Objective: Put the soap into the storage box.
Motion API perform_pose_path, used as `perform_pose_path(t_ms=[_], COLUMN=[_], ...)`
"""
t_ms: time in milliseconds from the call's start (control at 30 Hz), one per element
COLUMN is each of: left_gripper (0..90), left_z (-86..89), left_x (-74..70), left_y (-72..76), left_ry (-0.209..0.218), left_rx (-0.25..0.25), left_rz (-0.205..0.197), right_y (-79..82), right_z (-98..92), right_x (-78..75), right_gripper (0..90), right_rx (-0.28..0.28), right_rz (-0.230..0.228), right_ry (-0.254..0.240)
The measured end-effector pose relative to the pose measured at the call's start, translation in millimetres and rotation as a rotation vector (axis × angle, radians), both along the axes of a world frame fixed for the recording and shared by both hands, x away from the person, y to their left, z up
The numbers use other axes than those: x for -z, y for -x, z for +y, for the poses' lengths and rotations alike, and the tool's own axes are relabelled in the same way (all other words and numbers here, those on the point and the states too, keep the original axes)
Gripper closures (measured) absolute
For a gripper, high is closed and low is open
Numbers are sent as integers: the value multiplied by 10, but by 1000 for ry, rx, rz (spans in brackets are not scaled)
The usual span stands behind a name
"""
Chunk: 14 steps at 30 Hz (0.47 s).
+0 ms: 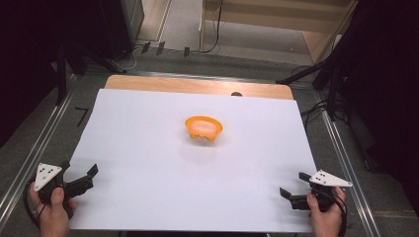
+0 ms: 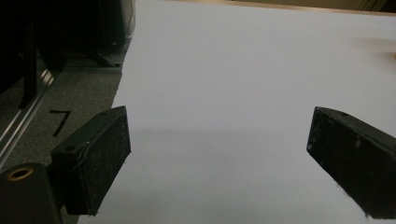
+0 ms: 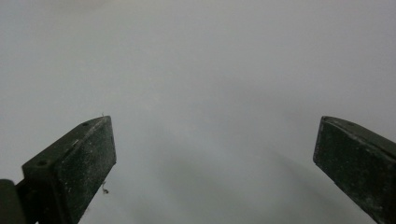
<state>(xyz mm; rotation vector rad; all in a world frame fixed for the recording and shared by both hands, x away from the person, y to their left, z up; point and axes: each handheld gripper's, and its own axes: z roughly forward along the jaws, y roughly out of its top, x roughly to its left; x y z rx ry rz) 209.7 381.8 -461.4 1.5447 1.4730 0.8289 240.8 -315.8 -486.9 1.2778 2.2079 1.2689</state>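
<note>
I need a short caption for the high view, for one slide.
Orange bowl alone on the white sheet; left gripper and right gripper open at the near corners.

left tongs (image 1: 79, 174): black body, 2 dusty black jaws, grey 3-cornered plate with dark dots, black cable
right tongs (image 1: 294, 185): black, same grey plate, black cable

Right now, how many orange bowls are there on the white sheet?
1. The orange bowl sits alone near the middle of the white sheet, a little toward the far edge, well apart from both grippers at the near corners. Nothing on the sheet could hide another.
</note>
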Motion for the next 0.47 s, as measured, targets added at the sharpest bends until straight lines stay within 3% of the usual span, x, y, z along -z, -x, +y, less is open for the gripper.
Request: perform_pose_path(t_ms=[200,300,467], left_gripper=[69,69,69], left_z=[8,-3,-3], left_x=[0,0,0], left_y=[6,4,5], left_ry=[7,-1,0], left_rx=[1,7,7], left_rz=[-5,-4,-4], right_y=[120,155,157], right_z=[-160,-192,-189], right_x=[19,23,30], right_gripper=[0,0,0], right_rx=[51,39,34], right_rz=[-20,-46,-46], right_ry=[-25,-45,-36])
